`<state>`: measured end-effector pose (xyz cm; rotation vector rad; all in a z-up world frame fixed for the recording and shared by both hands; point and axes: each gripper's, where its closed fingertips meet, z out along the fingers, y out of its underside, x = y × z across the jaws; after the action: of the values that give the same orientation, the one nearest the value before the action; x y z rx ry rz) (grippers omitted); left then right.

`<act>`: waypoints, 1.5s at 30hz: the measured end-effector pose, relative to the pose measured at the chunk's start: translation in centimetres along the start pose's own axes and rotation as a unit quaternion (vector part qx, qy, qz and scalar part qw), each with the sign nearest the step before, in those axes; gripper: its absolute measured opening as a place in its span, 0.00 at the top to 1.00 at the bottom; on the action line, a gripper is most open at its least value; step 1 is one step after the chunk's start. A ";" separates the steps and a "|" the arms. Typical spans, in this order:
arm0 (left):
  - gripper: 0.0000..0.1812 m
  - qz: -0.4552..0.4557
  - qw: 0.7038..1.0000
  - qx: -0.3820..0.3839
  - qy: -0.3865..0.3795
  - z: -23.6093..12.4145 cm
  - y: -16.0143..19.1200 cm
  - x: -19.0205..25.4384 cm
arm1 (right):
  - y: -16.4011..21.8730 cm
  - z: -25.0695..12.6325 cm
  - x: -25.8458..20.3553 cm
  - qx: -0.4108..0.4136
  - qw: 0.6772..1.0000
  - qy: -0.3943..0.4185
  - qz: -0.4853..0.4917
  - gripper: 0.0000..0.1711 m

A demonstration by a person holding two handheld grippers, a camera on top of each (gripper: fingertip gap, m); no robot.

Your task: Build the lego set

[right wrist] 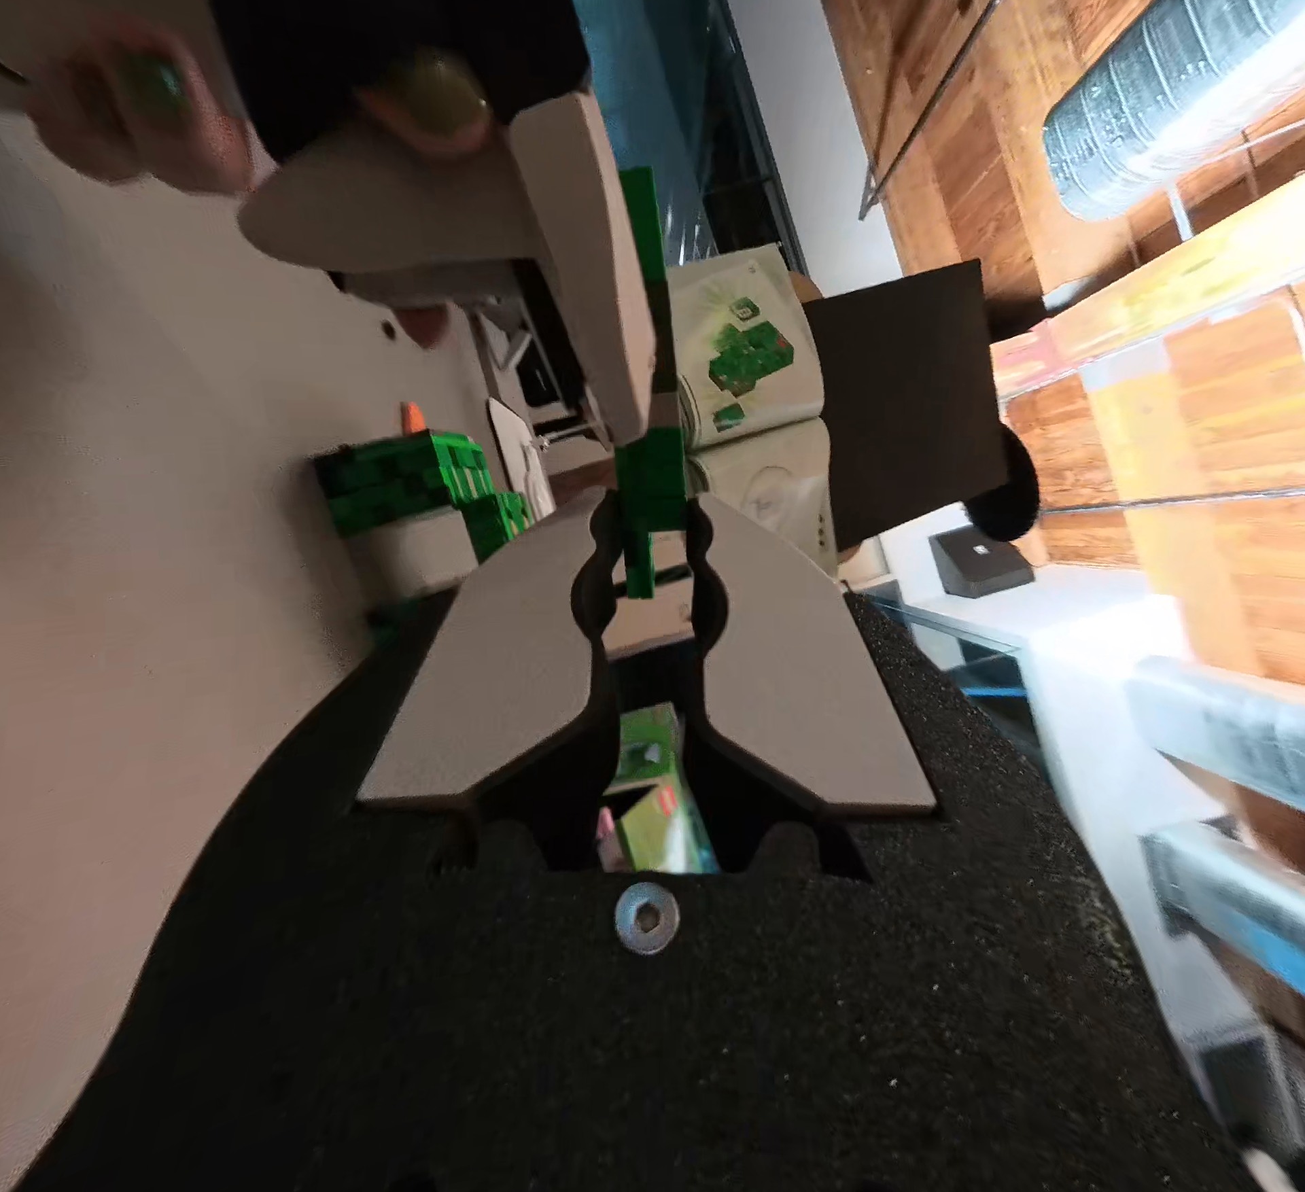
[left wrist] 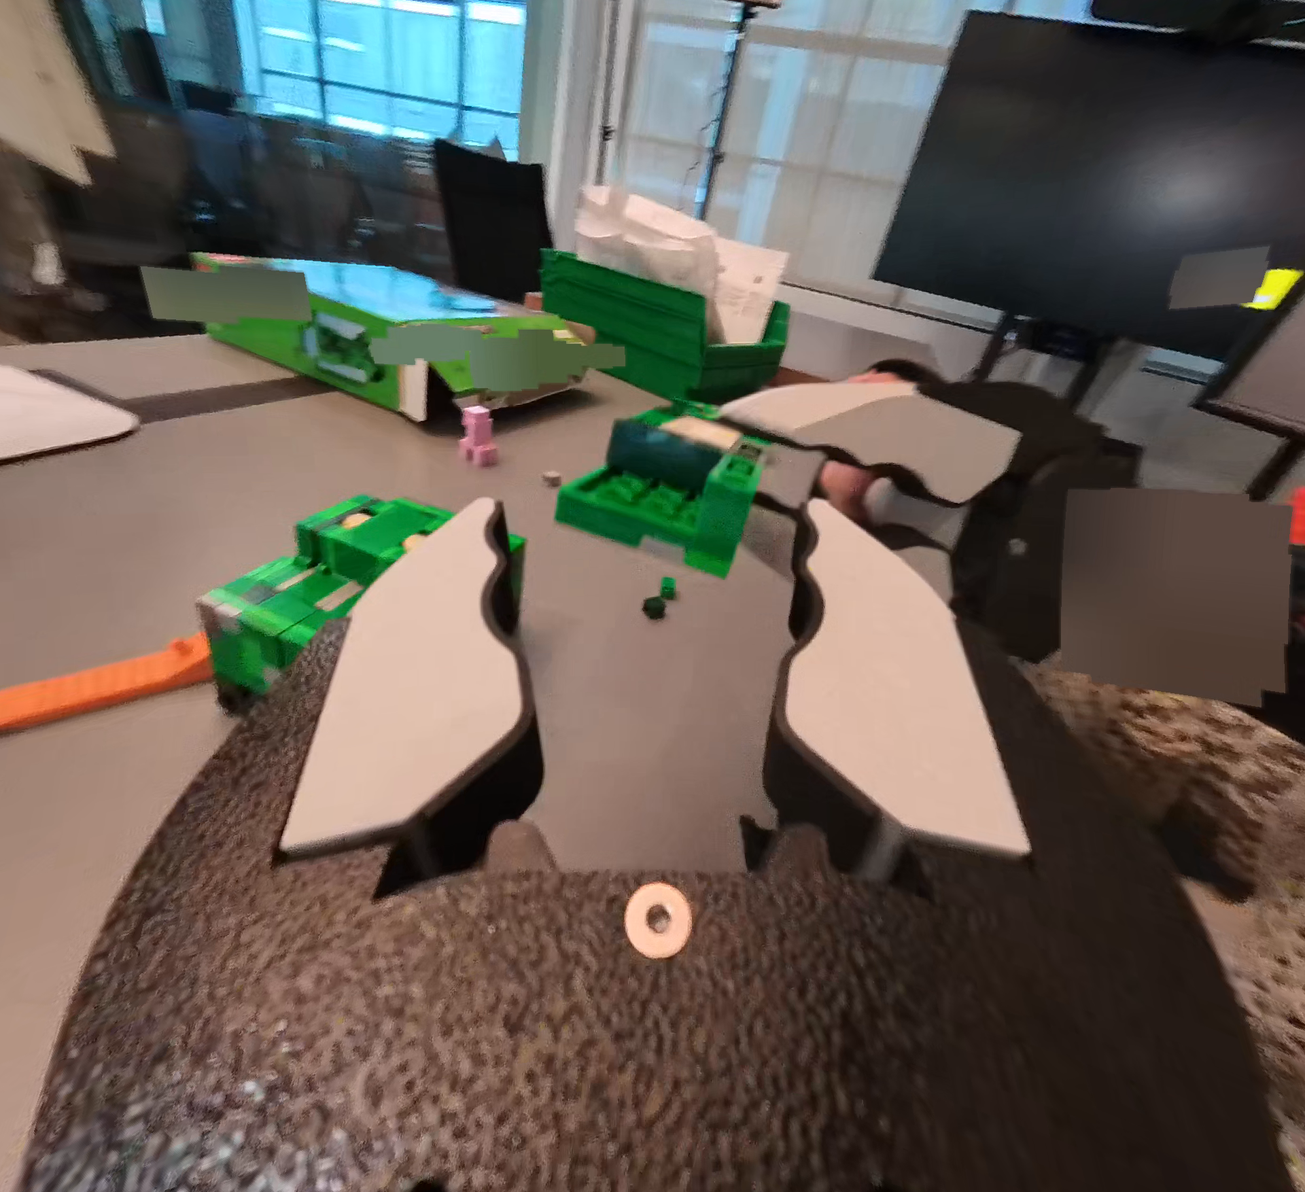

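Observation:
My right gripper (right wrist: pixel 651 523) is shut on a green lego assembly (right wrist: pixel 650 487) and holds it in the air above the table. The same assembly (left wrist: pixel 657 501) shows in the left wrist view, with the right gripper (left wrist: pixel 847 445) gripping its right end. My left gripper (left wrist: pixel 653 515) is open and empty, its fingertips just short of the assembly. In the right wrist view one left finger (right wrist: pixel 600 282) lies along the assembly's side; I cannot tell if it touches. A second green built block (left wrist: pixel 339 579) lies on the table to the left.
An orange brick separator (left wrist: pixel 99 685) lies beside the built block. Small green pieces (left wrist: pixel 660 597), a pink figure (left wrist: pixel 478 436), the green set box (left wrist: pixel 395 339) and a green bin with papers (left wrist: pixel 664 325) are on the grey table (left wrist: pixel 212 487). The instruction booklet (right wrist: pixel 748 353) lies open.

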<state>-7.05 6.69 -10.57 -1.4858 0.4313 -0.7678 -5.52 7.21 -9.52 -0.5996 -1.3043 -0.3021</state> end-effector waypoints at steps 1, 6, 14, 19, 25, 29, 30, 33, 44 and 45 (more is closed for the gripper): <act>0.57 0.013 1.000 0.003 -0.015 0.0 0.0 -0.1 | 0.3 -0.2 0.4 -0.005 1.000 0.007 -0.013 0.90; 0.73 0.078 0.996 0.016 0.031 -0.2 -0.3 1.8 | 1.8 -1.8 0.9 0.002 1.000 -0.004 -0.028 0.90; 0.80 0.118 0.993 -0.007 0.029 1.4 0.6 2.5 | 3.4 -3.1 0.1 0.018 0.997 -0.030 -0.068 0.90; 0.82 0.142 0.989 -0.027 0.018 2.1 1.2 2.5 | 4.1 -3.5 -0.1 0.033 0.997 -0.036 -0.066 0.90; 0.82 0.161 0.985 -0.048 0.050 1.9 2.1 2.4 | 4.4 -5.2 -1.2 0.106 0.975 -0.158 0.118 0.76; 0.82 0.167 0.981 -0.043 0.092 1.4 2.2 2.9 | 5.1 -6.3 -1.0 0.103 0.844 -0.316 0.420 0.75; 0.82 0.172 0.979 -0.041 0.100 1.3 2.2 3.0 | 5.6 -6.2 -1.0 0.080 0.788 -0.348 0.501 0.77; 0.82 0.185 0.973 -0.036 0.132 1.1 2.3 3.7 | 5.2 -6.6 -0.5 0.061 0.558 -0.451 0.694 0.84; 0.82 0.200 0.962 -0.047 0.177 1.1 3.2 5.2 | 3.1 -8.1 -2.2 0.036 0.285 -0.553 0.782 0.95; 0.82 0.200 0.962 -0.048 0.179 1.0 3.2 5.3 | 3.0 -8.2 -2.2 0.039 0.278 -0.554 0.784 0.95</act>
<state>-2.01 3.51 -12.62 -1.2884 1.0224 -0.6952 2.16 4.72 -13.53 -1.8582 -1.1597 2.2634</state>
